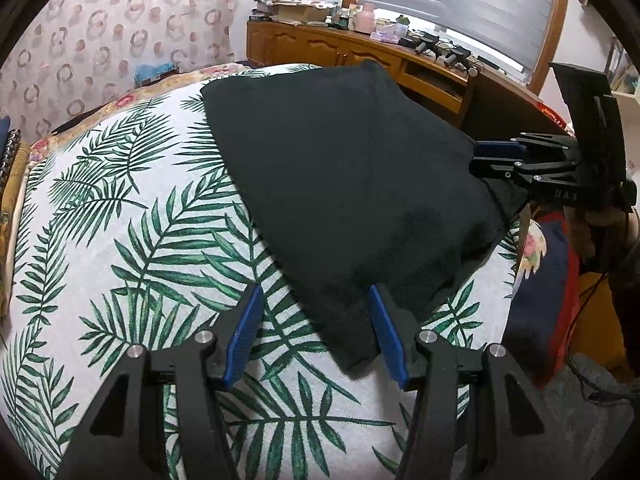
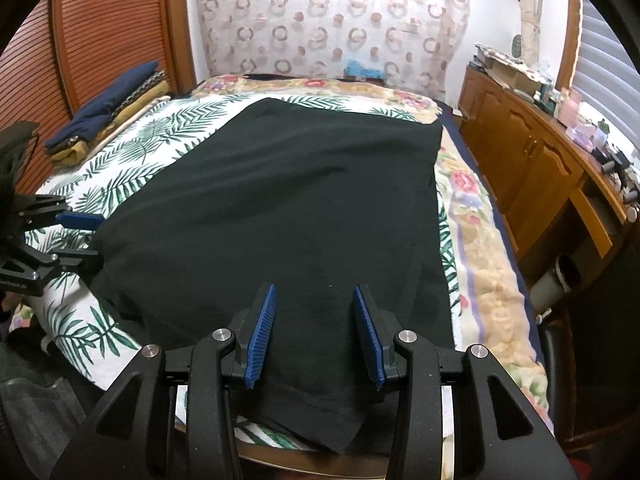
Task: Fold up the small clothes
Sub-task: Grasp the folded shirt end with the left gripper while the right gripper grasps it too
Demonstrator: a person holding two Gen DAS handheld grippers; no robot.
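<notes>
A black garment (image 1: pixel 340 184) lies flat on a white leaf-print cloth (image 1: pixel 120 240) spread over the bed. In the left wrist view my left gripper (image 1: pixel 316 292) is open, and its blue pads (image 1: pixel 248 332) straddle the garment's near corner without pressing on it. At the right of that view, my right gripper (image 1: pixel 474 158) sits at the garment's other edge. The right wrist view shows the right gripper (image 2: pixel 314 288) open just above the black garment (image 2: pixel 288 200), nothing pinched between its pads. At the garment's left edge is the left gripper (image 2: pixel 100 239).
A stack of folded clothes (image 2: pixel 100 120) lies at the bed's far left beside a louvred wooden door (image 2: pixel 100 32). A wooden cabinet (image 2: pixel 520 160) with a cluttered top runs along the right. A floral blanket (image 2: pixel 480 248) borders the leaf cloth. A grey bin (image 2: pixel 556 276) stands on the floor.
</notes>
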